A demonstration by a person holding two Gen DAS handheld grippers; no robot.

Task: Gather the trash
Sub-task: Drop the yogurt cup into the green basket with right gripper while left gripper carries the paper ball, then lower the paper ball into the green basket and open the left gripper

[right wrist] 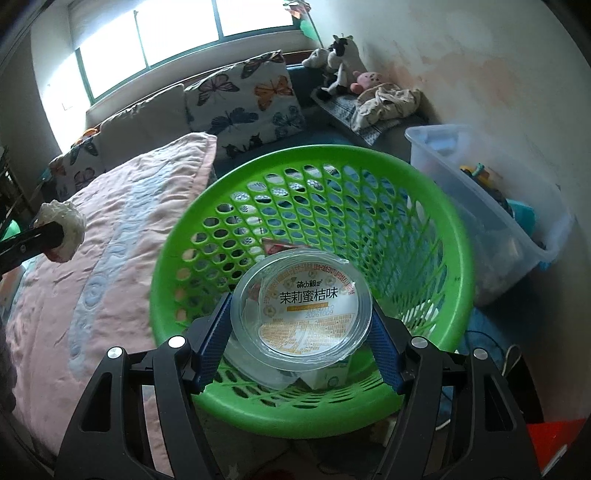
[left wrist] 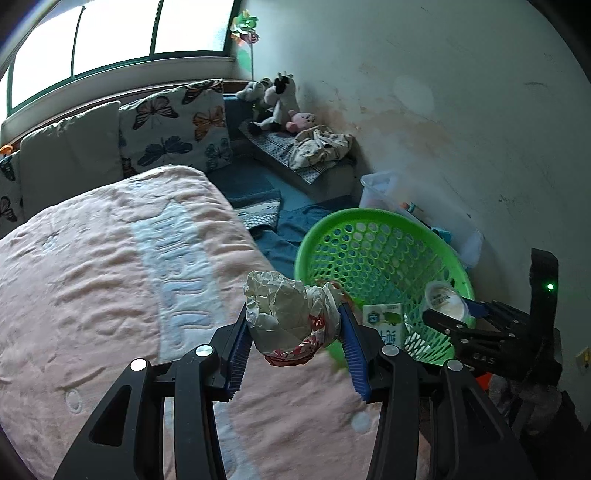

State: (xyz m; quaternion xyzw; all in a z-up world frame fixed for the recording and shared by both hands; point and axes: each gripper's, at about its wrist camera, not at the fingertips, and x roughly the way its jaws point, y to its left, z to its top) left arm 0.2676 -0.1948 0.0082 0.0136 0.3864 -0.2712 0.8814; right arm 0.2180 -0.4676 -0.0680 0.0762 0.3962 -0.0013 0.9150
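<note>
Fingers of the right gripper [right wrist: 299,325] clamp a plastic cup [right wrist: 301,304] over the green basket [right wrist: 454,236], which already holds a carton [left wrist: 384,319], while the left gripper [left wrist: 293,334] grips crumpled paper [left wrist: 288,314] near its rim, both undropped.

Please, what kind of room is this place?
Most likely a bedroom at home. A pink quilt covers a bed, butterfly pillows lean under the window, and stuffed toys sit in the corner by the wall.

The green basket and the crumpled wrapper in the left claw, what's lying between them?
Only pink blanket lies between the crumpled wrapper and the green basket; the right wrist view shows this.
</note>
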